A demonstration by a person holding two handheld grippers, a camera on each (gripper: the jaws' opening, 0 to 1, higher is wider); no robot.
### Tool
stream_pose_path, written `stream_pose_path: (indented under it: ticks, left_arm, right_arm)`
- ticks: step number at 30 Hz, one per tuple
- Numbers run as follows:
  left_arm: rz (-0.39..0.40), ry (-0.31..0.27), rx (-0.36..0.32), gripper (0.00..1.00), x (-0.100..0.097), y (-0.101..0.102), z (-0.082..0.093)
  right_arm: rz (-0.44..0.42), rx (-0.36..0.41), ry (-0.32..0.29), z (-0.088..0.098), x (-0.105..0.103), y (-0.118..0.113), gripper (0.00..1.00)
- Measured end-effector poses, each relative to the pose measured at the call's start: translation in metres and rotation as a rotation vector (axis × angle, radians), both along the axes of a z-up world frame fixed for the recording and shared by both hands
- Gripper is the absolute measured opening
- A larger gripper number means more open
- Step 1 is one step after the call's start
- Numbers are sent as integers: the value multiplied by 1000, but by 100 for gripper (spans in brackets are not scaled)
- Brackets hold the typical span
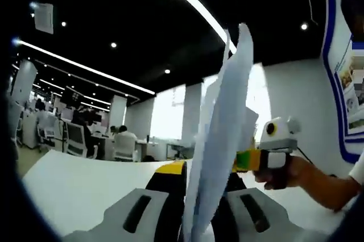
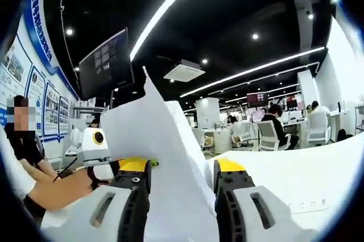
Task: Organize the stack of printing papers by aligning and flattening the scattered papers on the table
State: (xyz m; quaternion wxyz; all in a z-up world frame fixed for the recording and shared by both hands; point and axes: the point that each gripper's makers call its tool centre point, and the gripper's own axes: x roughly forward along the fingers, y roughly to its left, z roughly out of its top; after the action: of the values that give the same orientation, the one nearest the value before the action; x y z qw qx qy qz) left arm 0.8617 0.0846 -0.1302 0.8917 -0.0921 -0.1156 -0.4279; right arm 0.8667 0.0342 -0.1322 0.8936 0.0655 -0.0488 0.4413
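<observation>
Closest in the left gripper view, the left gripper [image 1: 196, 211] has its fingers [image 1: 136, 213] pressed in on the bottom edge of the sheaf of papers [image 1: 219, 140], which stands almost edge-on and rises tall between them, its top fanning a little where the sheets are not yet level. The right gripper view gives the same sheaf [image 2: 165, 162] broadside: the right gripper [image 2: 181, 208] has a finger on either face of it, dark pads [image 2: 132, 196] with yellow tips, set narrow around the paper, though whether they truly pinch it or only bracket it I cannot tell from here.

The papers are lifted upright off the white worktop [image 1: 85, 188] rather than lying flat on it. My guess is that they are held on edge so the loose sheets can be tapped down and squared against the worktop before being laid flat; the slanted top corner suggests the aligning is only part done.

Just past the sheaf, the opposite gripper comes into each view, with the person's hand [image 2: 68, 188] wrapped round its handle, so both tools meet the stack from opposing sides to steady it.

Farther off, office chairs [image 1: 77, 140], seated people and ceiling strip lights [image 1: 85, 69] fill the room.
</observation>
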Motion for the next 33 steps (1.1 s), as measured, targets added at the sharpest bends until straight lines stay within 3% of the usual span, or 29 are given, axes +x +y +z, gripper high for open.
stream_pose_path:
  ticks: [4,9,12,14,18,24,29,31,33]
  left_arm:
    - [-16,-2,-9,6,-3,5,3]
    - [-103,27,-110,6,-12,13,15]
    - [-155,78,-159,6,-16,19,21]
    - [-159,78,-163,6,-16,22,23]
    - [-200,117,-247,6,-20,29,30]
    - [-122,171,-273,5,-14,48,24]
    - [-56,218,-263,5,-30,75,-4]
    - [-32,243,-305,5,-34,95,-9]
    - [11,229,-324,5,-38,115,-12]
  right_arm:
    - [6,6,-2,2,0,-8,39]
    - [15,0,1,-3,0,-17,39]
    - [18,-16,-3,-9,1,-21,39]
    - [25,-24,-1,-11,0,-21,39]
    - [49,-21,7,-12,-2,-19,39]
    - [67,-9,7,-6,-7,-17,38]
    - [102,7,40,-6,-13,-10,35]
    - [117,2,56,-6,-16,-6,35]
    - [135,-5,58,-5,-21,-1,35]
